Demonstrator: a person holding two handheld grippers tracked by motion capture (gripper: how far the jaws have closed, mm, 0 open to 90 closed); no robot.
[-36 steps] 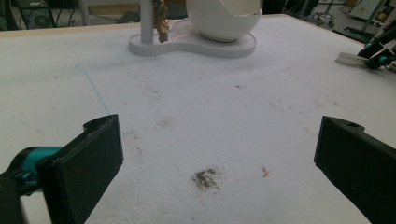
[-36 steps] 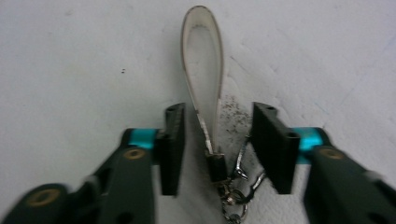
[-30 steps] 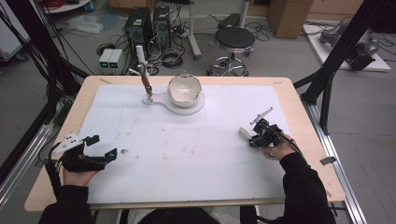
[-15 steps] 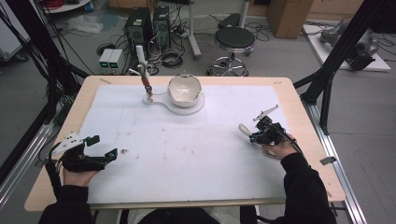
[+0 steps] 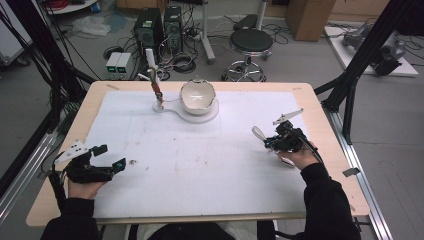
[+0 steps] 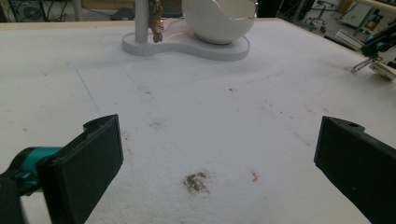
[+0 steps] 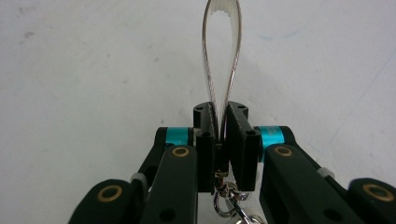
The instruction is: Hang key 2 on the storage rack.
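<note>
Left tool (image 5: 107,157) low over the near-left worktop, held in the left hand (image 5: 82,187), dark sleeve coming in from the bottom edge. Jaws stand wide apart, nothing between them, pointing toward the far right. Right tool (image 5: 270,142) at the right side, gripped by the right hand (image 5: 295,157); forearm angled in from bottom right. Its jaws nearly together, clamped.
</note>
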